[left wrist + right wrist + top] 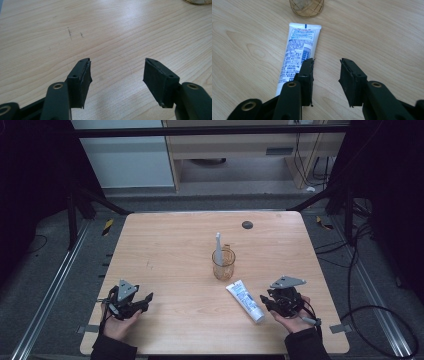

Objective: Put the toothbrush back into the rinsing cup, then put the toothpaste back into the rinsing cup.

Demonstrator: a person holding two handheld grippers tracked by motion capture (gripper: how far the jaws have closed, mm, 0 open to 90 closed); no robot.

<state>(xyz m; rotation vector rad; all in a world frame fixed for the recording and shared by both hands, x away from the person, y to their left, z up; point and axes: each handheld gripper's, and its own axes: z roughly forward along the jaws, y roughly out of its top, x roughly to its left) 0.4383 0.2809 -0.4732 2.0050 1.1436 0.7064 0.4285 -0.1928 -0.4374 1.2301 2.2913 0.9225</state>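
Just right of the toothpaste tube [245, 300], the right tool [265, 303] is held in the person's right hand [295, 320] above the desk [170, 255]; its jaws are seen spread apart with nothing between them, and in the right gripper view the right tool [326, 75] is shown with its left jaw over the tube's near edge while bare wood fills the gap. The toothpaste tube [297, 53] is laid flat on the desk, its flat crimped end turned toward the glass cup [223, 263] and its cap end toward the near edge of the desk. The glass cup [306, 7] is stood just beyond the tube's crimped end, and a white toothbrush [218, 248] is stood upright in it. Well to the left of the tube, the left tool [146, 301] is held in the left hand [120, 322] low over the desk, and in the left gripper view the left tool [117, 72] is seen with jaws spread wide over bare wood. A small dark round disc [247, 224] is set in the desk well beyond the cup.
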